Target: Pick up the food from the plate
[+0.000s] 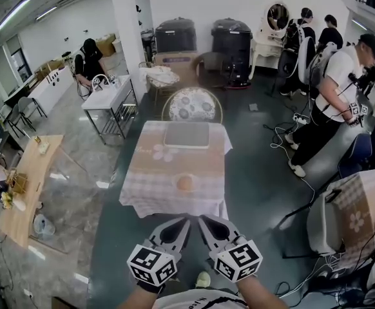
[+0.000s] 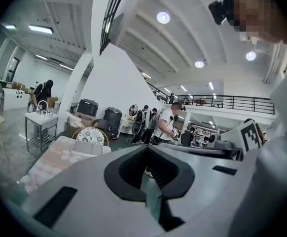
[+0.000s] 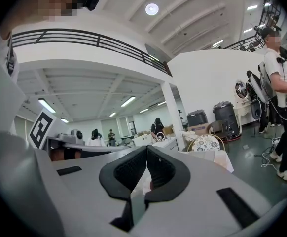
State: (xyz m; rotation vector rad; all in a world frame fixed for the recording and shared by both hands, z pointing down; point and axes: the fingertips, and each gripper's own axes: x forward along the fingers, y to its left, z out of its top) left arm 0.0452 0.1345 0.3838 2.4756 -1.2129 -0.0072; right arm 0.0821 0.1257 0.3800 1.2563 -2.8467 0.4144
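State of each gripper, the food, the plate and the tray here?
Left gripper: shut, empty, short of the table.
Right gripper: shut, empty, beside the left one.
Plate: flat on the table, near end.
Food: on the plate, untouched.
Tray: flat at the table's far end.

The left claw (image 1: 181, 223) and the right claw (image 1: 205, 223) are held side by side, pointing forward and roughly level, with their tips angled toward each other. Both pairs of jaws are closed, tips together, with nothing between them. The forearms (image 1: 133, 297) enter from the bottom edge.
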